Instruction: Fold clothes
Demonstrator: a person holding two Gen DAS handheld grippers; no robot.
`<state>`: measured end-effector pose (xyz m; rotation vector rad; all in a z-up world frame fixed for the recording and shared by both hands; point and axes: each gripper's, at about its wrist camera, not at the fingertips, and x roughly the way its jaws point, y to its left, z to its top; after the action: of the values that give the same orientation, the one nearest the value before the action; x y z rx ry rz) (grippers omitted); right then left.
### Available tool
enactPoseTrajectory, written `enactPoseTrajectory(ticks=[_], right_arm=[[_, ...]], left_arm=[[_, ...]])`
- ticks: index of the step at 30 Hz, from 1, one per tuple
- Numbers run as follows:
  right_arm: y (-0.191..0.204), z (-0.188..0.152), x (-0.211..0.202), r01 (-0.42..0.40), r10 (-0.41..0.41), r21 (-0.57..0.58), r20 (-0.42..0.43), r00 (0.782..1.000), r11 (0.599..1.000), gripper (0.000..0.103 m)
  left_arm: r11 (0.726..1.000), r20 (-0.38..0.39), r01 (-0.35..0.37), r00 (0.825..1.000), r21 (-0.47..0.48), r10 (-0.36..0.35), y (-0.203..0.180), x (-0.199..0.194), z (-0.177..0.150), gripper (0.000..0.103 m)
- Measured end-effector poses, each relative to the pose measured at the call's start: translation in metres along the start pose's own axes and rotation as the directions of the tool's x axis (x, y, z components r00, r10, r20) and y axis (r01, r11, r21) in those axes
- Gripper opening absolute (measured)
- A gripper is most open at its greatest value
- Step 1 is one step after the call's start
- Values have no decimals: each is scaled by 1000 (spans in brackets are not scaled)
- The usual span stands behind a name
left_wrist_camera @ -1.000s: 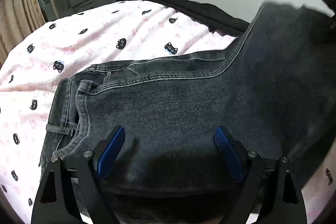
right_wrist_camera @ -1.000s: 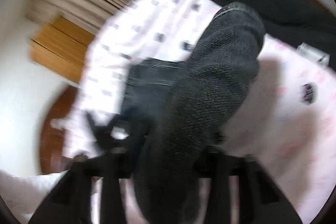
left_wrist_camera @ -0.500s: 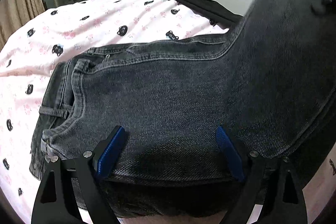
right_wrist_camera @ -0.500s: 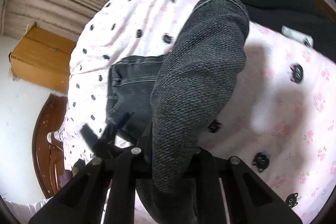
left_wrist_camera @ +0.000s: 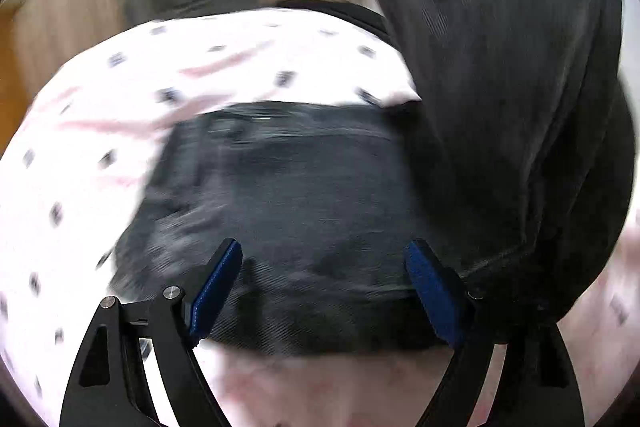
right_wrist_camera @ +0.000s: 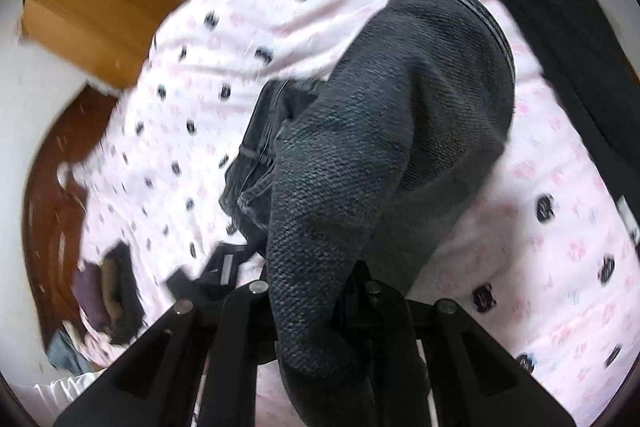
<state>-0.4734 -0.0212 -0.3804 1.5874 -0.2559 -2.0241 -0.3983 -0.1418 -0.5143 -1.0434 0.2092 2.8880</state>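
Jeans on seemingly pink bedsheet.

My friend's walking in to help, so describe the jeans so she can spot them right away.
Look at the bed with the pink sheet printed with small black cat faces. The jeans lie in the middle of it, one leg lifted by the right gripper, whose jaws are shut on it. They are faded charcoal denim with stitched seams, unlike the plain black cloth along the far edge.

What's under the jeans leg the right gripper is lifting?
Under the lifted jeans leg: the pink patterned bedsheet and the jeans' waistband end. The right gripper grips the fabric; the sheet directly beneath it is hidden.
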Motion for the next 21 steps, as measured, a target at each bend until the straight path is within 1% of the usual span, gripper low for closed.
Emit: enactPoseTrajectory(ticks=[2,4,9,11,14,17,18,19,20,21], right_arm=[[16,9,14,22,-22,-14,-35,999,1000,15],[30,18,29,41,-42,-18,-69,997,999,15],[63,52,76,88,-91,-24,-144,985,996,15],[76,64,98,112,-116,-29,-169,979,993,15],[92,65,134,155,-160,-40,-184,970,987,15],[107,66,170,197,-204,-52,-198,959,979,17],[112,67,181,211,-218,-56,-202,955,976,19],[117,67,193,225,-233,-60,-206,950,972,27],[122,67,205,239,-247,-64,-211,946,969,41],[127,68,217,253,-262,-69,-215,941,965,52]], left_arm=[[995,23,-35,999,-97,37,19,-24,-3,81],[986,40,-55,997,-155,62,34,-48,-7,81],[972,71,-86,992,-220,104,56,-90,-18,81],[968,83,-97,989,-232,119,59,-97,-21,81],[956,88,-121,985,-267,149,68,-106,-27,81],[936,79,-149,980,-320,183,83,-113,-36,81],[928,76,-158,978,-337,194,88,-116,-39,81],[923,74,-166,976,-348,203,94,-117,-42,81],[917,72,-174,974,-360,213,99,-118,-45,81],[911,67,-182,973,-371,222,105,-122,-49,81]])
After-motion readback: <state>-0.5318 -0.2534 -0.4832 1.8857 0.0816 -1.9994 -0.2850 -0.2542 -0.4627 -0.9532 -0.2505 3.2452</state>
